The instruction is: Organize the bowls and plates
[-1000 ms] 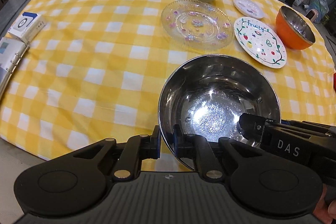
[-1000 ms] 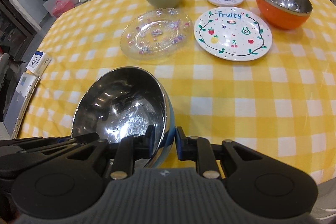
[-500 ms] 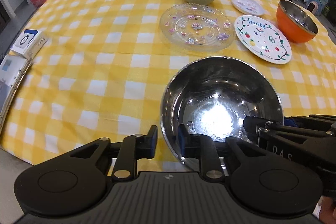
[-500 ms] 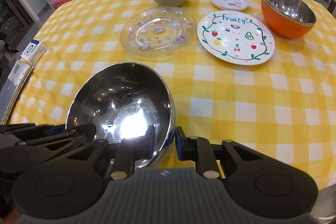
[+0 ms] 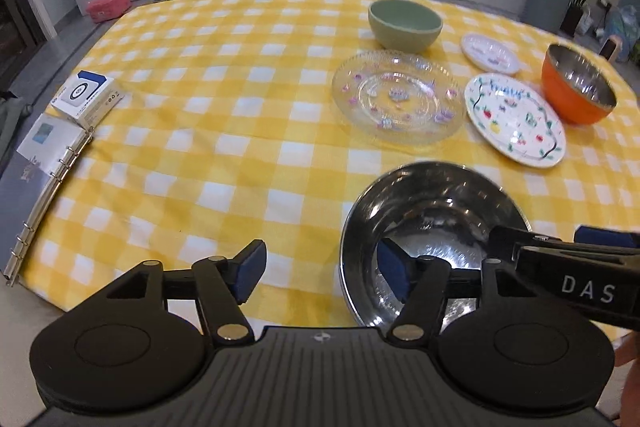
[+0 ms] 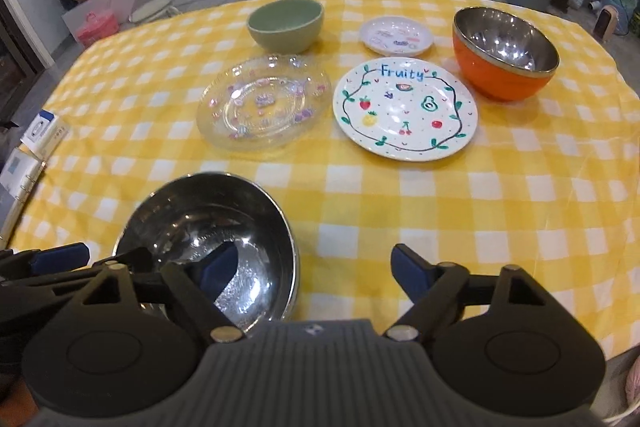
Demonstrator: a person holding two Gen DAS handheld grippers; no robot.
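The steel bowl (image 5: 434,227) sits upright on the yellow checked tablecloth (image 5: 224,155) at the near edge of the table, nearer than all the other dishes. The left wrist view shows what the right one crops: the white box (image 5: 86,99) and ring binder (image 5: 48,183) far to the bowl's left. The right wrist view reads the "Fruity" plate (image 6: 406,109) sharply, where the left view blurs it.

Both tongs have just been opening. A second ago each clamped the bowl's rim; now the left gripper (image 5: 322,273) stands wide with the rim between its jaws, one blue pad inside the bowl, one outside, neither pressing. The right gripper (image 6: 310,273) is likewise spread across the rim without contact. The bowl, which was tilted toward the grippers before, now rests flat.

The bowl is polished, mirror-bright metal, round and deep. Beyond it lie a clear glass plate (image 6: 264,107) with ribbed rings and small purple flowers, and the glazed white plate with painted fruit. Farther back stand a matte green bowl (image 6: 286,25), a small white saucer (image 6: 396,35), and to the right an orange bowl (image 6: 506,53) with a shiny steel lining.
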